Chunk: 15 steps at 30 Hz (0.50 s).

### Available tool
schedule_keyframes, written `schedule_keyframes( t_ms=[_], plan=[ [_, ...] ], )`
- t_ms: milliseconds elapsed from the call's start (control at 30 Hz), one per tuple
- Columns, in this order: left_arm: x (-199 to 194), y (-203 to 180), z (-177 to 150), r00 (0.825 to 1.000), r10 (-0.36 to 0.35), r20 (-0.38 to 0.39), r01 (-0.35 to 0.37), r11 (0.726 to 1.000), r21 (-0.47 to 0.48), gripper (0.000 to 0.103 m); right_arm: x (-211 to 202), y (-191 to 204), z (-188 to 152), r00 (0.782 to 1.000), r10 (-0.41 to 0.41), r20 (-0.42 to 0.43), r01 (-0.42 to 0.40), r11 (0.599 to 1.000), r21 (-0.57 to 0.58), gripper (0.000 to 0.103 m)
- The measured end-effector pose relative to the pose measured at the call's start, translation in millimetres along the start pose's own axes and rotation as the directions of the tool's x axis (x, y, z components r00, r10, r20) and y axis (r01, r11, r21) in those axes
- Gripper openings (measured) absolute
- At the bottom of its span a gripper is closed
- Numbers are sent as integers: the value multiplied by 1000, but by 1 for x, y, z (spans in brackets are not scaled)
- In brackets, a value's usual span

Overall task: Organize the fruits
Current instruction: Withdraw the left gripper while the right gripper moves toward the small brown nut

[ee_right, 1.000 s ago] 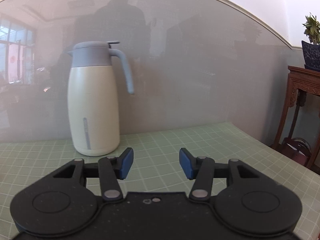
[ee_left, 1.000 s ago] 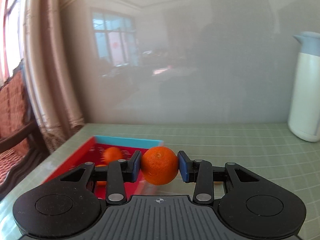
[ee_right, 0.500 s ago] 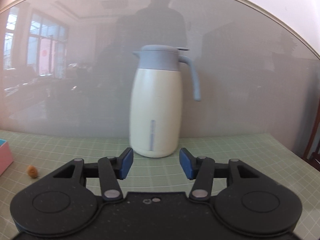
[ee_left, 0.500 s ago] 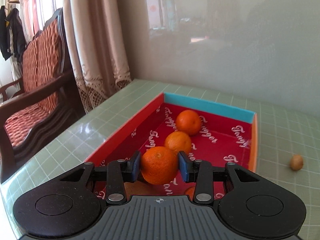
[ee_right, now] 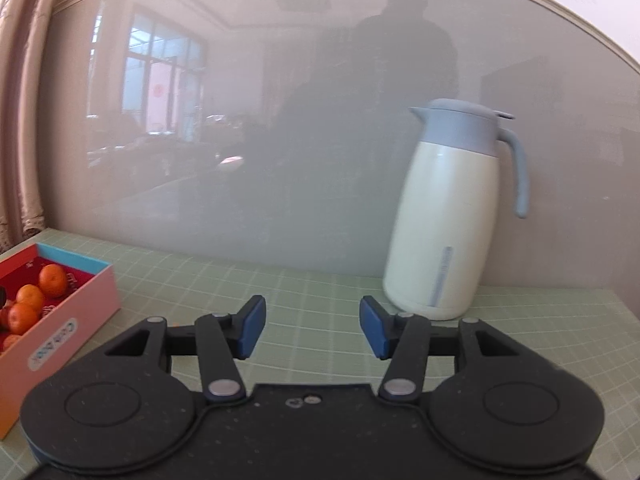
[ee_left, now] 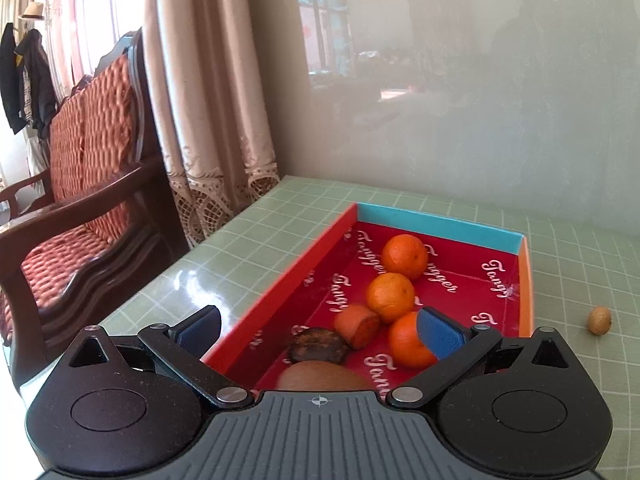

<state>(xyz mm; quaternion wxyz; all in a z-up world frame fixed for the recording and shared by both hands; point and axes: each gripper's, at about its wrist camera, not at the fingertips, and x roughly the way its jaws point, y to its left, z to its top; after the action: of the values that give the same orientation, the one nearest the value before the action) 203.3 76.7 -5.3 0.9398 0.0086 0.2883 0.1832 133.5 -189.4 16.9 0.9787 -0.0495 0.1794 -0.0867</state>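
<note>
A red box point(ee_left: 440, 227) with a blue far wall holds several fruits. Three oranges lie in it, the nearest point(ee_left: 408, 340) just behind my right fingertip, then one point(ee_left: 390, 297) and one point(ee_left: 404, 256) farther back. An orange-red piece point(ee_left: 356, 325), a dark fruit point(ee_left: 318, 346) and a brown kiwi point(ee_left: 320, 378) lie nearer. My left gripper point(ee_left: 318, 332) is open wide and empty above the box's near end. My right gripper point(ee_right: 311, 326) is open and empty over the green mat; the box point(ee_right: 72, 316) shows at its left.
A small brown nut point(ee_left: 599, 320) lies on the green checked mat right of the box. A cream jug with a grey lid point(ee_right: 448, 216) stands at the back right against the wall. A wooden chair point(ee_left: 80, 208) and curtain stand past the table's left edge.
My left gripper has opened and let go of the orange, which now lies in the box. The right gripper has swung left, so the jug moved right and the box came into view.
</note>
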Motion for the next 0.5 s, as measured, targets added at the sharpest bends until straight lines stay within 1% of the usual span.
schedule_keyframes(
  t_ms=[100,200,367,500],
  plan=[
    [-10,23,-3,1000,12,14,-12,999,-33,103,5,18,-1,999,43,-15,-43,999,-24,54],
    [-21,48,-6,998,49,31,-47,996,-78,103,9,33,-4,995,93,-35,-94,995,-45,55],
    [-30,85,-16,987,151,50,-143,980,-140,103,24,52,-6,980,181,-84,-185,982,-39,54],
    [-29,102,-25,971,232,61,-221,965,-141,103,43,68,-6,967,217,-133,-223,974,-37,54]
  ],
)
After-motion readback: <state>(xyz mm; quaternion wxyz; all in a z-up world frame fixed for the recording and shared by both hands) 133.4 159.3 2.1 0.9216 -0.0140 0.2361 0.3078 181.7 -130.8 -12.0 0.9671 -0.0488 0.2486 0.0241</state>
